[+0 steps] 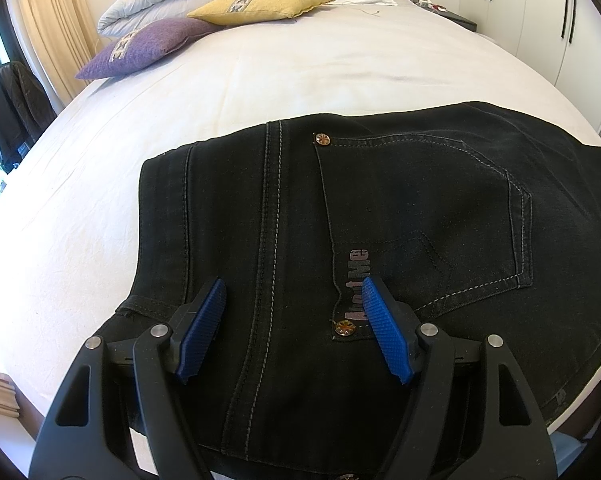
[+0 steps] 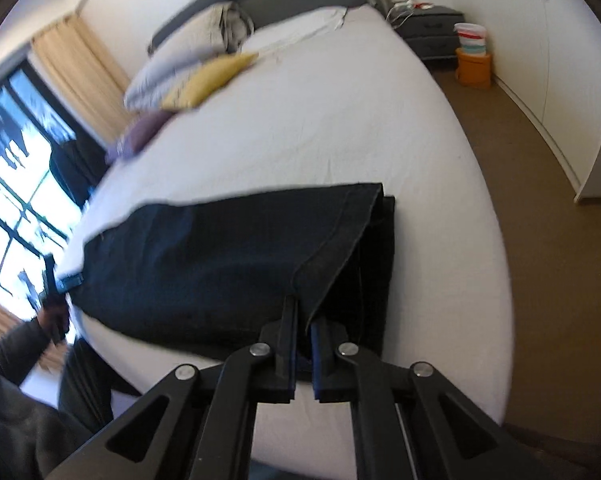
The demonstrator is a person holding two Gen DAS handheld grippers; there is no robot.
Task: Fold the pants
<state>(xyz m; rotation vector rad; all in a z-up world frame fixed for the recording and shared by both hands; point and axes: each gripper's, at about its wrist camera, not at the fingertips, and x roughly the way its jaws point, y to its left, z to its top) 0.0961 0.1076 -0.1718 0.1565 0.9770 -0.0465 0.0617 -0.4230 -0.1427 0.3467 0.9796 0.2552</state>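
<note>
We have the black pants (image 1: 380, 216) lying across the near end of the white bed (image 1: 300, 68), seat side up, waistband end toward our left gripper (image 1: 292, 292).

Left gripper: jaws spread wide, blue pads (image 1: 202, 332) clear of each other, nothing pinched between them. It hangs over the seat area, with the centre back seam running up between the pads. The back pocket (image 1: 440, 208) sits to the right of that seam, a copper rivet (image 1: 322, 139) at its far corner and another near the right pad. A printed label runs along the pocket edge; the text is partly covered by the pad, so we can't read it whole.

Right gripper (image 2: 303, 316): jaws nearly together, clamped on a corner of the pants (image 2: 220, 256) at the hem end. The gripped layer peels up off the layer below it, which stays flat on the bed (image 2: 340, 128). This view is motion-blurred, so finer detail at the pinch is unclear.

In the right wrist view the left hand (image 2: 54, 316) shows at the far left edge, at the other end of the pants, with a dark sleeve below it.

Background: purple cushion (image 1: 140, 46) and yellow cushion (image 1: 260, 4) at the head of the bed, white pillows behind them, grey nightstand (image 2: 430, 32) and orange tub (image 2: 473, 67) on the floor by the white wardrobe.
</note>
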